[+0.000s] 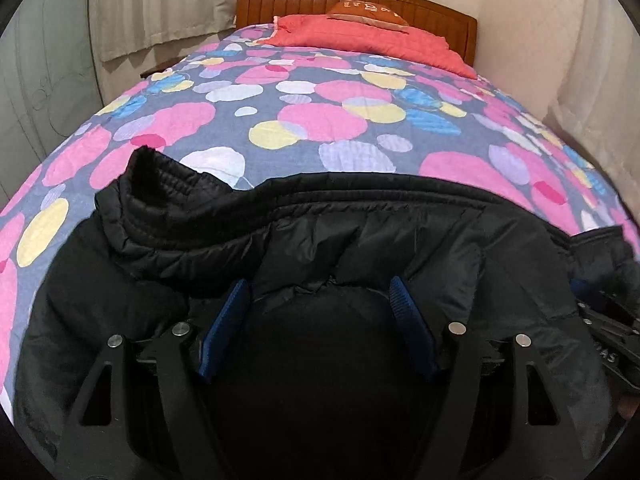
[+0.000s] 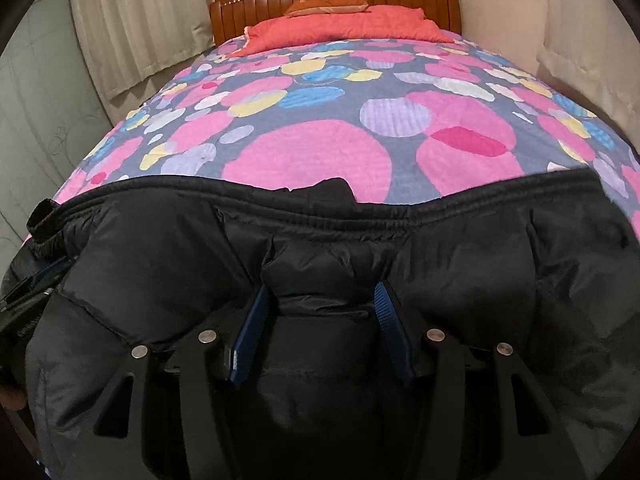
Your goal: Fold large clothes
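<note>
Item: my left gripper (image 1: 320, 300) and right gripper (image 2: 320, 304), each clamped on bunched black puffer jacket (image 2: 460, 264), rumpled on the dotted bedspread (image 2: 312, 160).

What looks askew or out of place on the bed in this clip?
Only the black jacket: it lies bunched, with a ribbed cuff or collar end poking up at its left. Both the left hand-held gripper and the right hand-held gripper have its fabric between their fingers. The bedspread lies smooth.
</note>
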The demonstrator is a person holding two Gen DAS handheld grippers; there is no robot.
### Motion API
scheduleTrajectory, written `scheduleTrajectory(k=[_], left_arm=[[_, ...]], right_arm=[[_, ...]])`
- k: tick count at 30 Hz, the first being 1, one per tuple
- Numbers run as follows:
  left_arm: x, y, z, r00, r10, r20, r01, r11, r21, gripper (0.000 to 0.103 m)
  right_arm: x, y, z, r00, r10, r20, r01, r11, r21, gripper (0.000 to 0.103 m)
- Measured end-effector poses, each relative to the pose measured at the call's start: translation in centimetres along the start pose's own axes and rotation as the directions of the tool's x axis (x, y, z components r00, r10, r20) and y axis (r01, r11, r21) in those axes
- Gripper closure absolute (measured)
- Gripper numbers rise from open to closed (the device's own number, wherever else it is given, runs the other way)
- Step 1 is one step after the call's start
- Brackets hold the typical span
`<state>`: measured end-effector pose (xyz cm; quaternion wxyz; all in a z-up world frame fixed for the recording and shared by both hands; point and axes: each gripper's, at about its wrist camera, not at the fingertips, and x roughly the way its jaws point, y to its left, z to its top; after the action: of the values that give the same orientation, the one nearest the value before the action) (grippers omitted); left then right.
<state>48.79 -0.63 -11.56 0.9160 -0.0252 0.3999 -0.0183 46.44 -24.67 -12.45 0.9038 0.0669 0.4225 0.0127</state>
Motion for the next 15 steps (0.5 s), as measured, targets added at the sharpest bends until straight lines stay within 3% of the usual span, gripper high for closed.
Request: scheduleTrajectory(k=[3,5,7,9,11,15], left_arm=[[0.2,-0.5,0.1,1.0,0.026,-0.013,-0.026,0.999,0.025,0.031],[-1.1,0.0,0.2,1.0,0.016,-0.027,-0.015,0.999,0.029,0.032],[-2.9,0.9,0.2,1.0,-0.004,-0.013,0.004,1.0,0.016,0.032],[-5.2,2.7,0.1,0.999,-0.009,0.05,0.01,1.0,-0.018,0.032],[-5.6,4.8,0.1,0.997,0.032,0.07,-0.027,0.997,-0.065,0.03],[-1.9,6.8,-0.4,0.996,0.062,-0.061,-0.069,0.991,-0.118,0.03]], right_arm=[[-0.2,0.1,0.2,1.0,-0.004,-0.009,0.004,1.0,0.0,0.049],[-1.6,-0.5,0.6,0.999,0.022,-0.026,-0.021,0.999,0.024,0.049],[-3.9,-1.8,0.9,0.999,0.045,0.008,-0.046,0.998,0.047,0.047],[-5.8,-3.6,1.1,0.998,-0.036,0.057,0.034,0.999,0.041,0.047],[-6.0,-5.7,1.1,0.99,-0.128,0.059,0.125,0.991,0.037,0.047],[-3.3,-8.7,0.0,0.991,-0.13,-0.02,0.131,0.987,0.089,0.047]])
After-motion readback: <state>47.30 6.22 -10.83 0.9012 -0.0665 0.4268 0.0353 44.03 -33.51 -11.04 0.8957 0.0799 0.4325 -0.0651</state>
